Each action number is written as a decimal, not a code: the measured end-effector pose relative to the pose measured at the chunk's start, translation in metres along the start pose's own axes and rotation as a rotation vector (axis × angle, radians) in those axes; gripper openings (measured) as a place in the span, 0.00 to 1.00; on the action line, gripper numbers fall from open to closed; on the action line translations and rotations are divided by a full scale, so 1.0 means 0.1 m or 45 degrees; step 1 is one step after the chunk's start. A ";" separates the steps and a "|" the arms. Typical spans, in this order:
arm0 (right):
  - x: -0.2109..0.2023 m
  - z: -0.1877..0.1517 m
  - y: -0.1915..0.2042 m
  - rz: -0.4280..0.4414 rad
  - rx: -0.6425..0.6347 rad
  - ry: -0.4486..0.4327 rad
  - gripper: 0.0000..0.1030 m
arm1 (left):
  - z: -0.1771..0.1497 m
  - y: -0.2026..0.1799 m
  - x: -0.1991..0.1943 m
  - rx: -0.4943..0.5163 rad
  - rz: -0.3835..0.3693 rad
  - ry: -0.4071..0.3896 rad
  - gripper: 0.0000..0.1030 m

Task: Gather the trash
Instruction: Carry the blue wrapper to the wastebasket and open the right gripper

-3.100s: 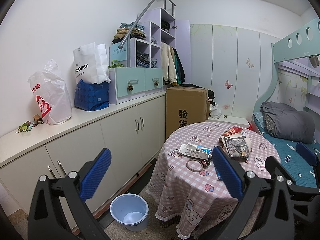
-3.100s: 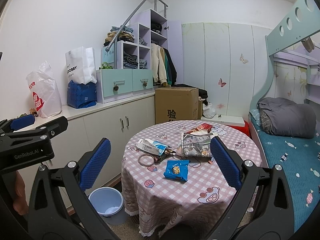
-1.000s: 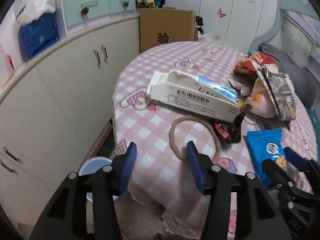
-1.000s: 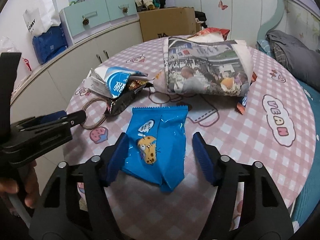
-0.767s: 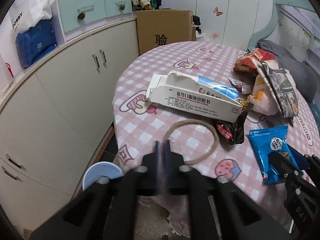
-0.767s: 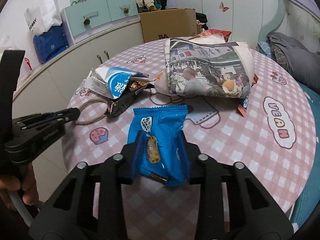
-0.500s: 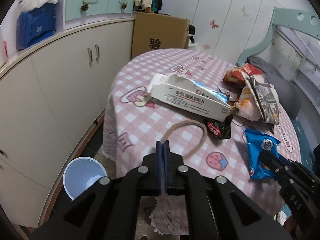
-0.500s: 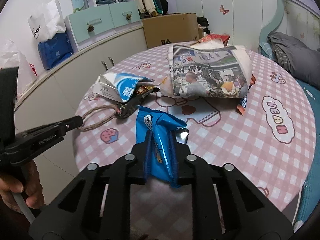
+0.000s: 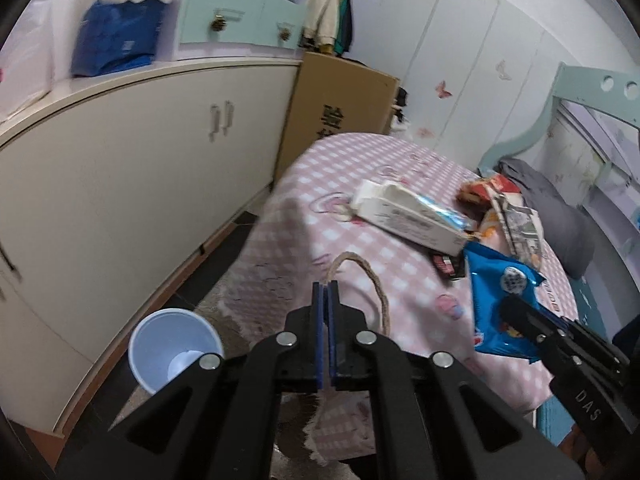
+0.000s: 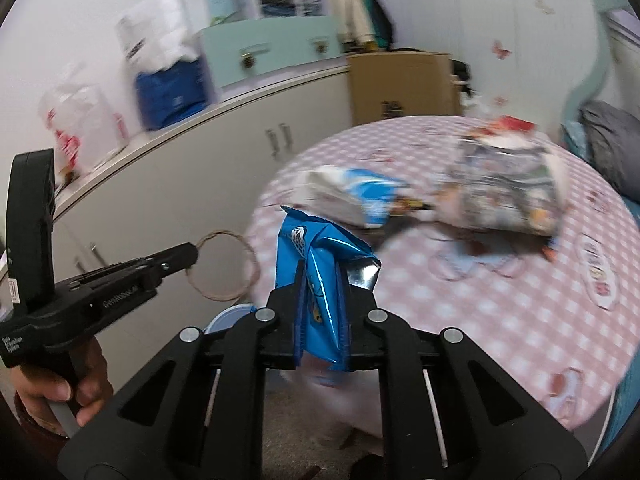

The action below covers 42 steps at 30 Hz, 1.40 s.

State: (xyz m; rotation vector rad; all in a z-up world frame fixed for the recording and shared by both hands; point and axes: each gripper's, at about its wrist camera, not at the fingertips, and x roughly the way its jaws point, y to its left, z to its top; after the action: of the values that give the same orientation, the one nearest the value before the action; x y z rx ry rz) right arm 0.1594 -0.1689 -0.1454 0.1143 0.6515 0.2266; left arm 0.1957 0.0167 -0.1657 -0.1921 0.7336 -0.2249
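Left claw [image 9: 325, 285] is clamping the twine ring [image 10: 224, 266], holding it lifted off the desk [image 9: 400, 280]. Right claw [image 10: 322, 276] is pinching the blue snack packet [image 10: 320, 264], also held above the desk edge.

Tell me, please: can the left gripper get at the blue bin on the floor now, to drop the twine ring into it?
Probably yes. The left gripper is shut on the twine ring, already lifted off the table. The blue bin stands open on the floor, low on its left, with nothing visible between them.
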 end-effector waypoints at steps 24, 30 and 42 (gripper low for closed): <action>3.38 -1.04 1.80 0.289 -0.158 0.643 0.13 | -0.74 2.67 1.79 -0.408 0.388 0.377 0.02; 3.84 -1.33 1.78 0.231 -0.120 0.706 0.13 | -0.91 3.00 2.18 -0.516 0.346 0.455 0.45; 4.04 -1.37 1.76 0.244 -0.081 0.716 0.14 | -1.00 3.22 2.26 -0.586 0.502 0.510 0.66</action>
State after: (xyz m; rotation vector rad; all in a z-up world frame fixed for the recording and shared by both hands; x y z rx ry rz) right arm 0.3571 0.1056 -0.4596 0.0502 1.1936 0.4727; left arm 0.3337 0.2549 -0.4633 -0.4407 1.1992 0.2959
